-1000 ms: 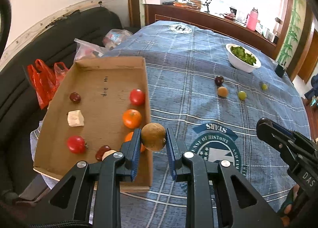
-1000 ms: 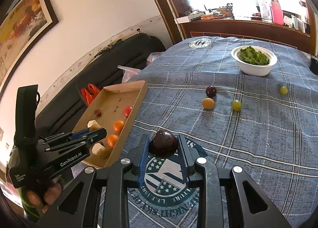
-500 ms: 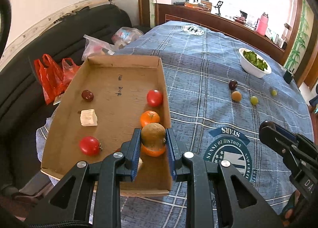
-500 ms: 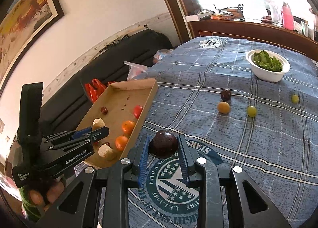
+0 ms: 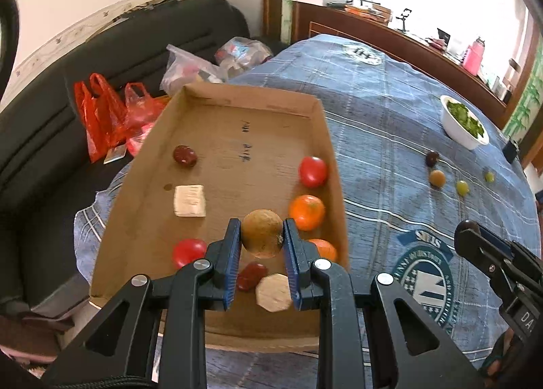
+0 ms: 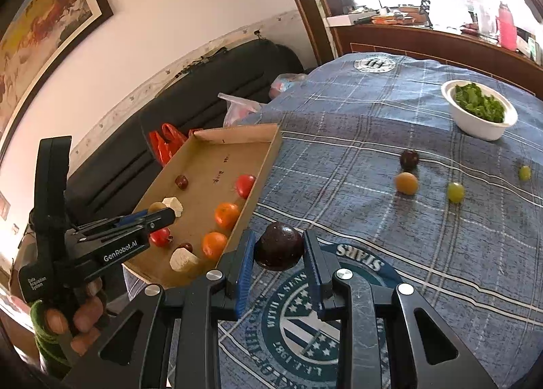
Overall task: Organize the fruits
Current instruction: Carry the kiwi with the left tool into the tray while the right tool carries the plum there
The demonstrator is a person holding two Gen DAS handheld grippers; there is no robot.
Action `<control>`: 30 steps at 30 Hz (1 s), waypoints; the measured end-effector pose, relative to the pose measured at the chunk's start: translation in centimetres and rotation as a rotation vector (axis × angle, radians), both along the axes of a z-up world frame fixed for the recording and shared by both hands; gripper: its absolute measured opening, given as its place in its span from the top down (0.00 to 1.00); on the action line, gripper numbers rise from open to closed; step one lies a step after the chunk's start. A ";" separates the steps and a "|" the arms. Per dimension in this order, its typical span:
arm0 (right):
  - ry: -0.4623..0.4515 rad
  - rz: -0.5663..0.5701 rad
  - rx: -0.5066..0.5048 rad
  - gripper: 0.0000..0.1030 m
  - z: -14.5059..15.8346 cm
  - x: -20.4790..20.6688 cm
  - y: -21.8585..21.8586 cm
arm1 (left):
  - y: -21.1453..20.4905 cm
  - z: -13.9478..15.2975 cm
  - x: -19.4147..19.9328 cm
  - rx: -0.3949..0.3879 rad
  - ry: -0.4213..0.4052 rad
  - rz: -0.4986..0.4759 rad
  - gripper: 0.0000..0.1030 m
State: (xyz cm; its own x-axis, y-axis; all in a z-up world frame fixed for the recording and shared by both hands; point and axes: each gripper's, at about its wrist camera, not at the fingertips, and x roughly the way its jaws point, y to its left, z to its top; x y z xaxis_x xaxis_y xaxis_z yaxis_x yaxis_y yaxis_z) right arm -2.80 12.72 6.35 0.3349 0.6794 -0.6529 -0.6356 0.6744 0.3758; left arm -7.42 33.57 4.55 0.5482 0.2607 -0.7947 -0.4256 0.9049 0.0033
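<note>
this is a home, a living or dining room. a black sofa [image 5: 112,60] runs along a white wall, with red plastic bags [image 5: 105,114] and clear bags [image 5: 200,66] lying on it. a framed painting [image 6: 44,26] of horses hangs above the sofa. the table wears a blue plaid tablecloth [image 6: 373,138] printed with round emblems, and a white bowl of greens [image 6: 478,114] stands on it. behind the table a wooden sideboard [image 6: 424,39] below a bright window carries books, small clutter and a pink bottle [image 6: 507,29].
</note>
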 end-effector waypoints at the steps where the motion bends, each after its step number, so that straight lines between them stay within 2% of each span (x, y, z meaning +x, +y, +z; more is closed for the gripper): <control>1: 0.001 0.007 0.000 0.72 -0.1 0.0 0.4 | 0.4 0.0 0.0 -0.001 0.002 0.006 0.79; 16: 0.004 0.092 -0.007 0.72 -0.2 2.4 7.2 | 4.9 -0.2 2.1 0.004 0.018 0.075 0.79; 22: -0.008 0.113 -0.021 0.72 -0.2 4.4 10.8 | 7.0 -0.1 4.7 -0.005 0.031 0.096 0.79; 30: 0.016 0.117 -0.057 0.72 -1.5 8.1 15.9 | 9.2 -1.3 9.1 0.041 0.093 0.152 0.79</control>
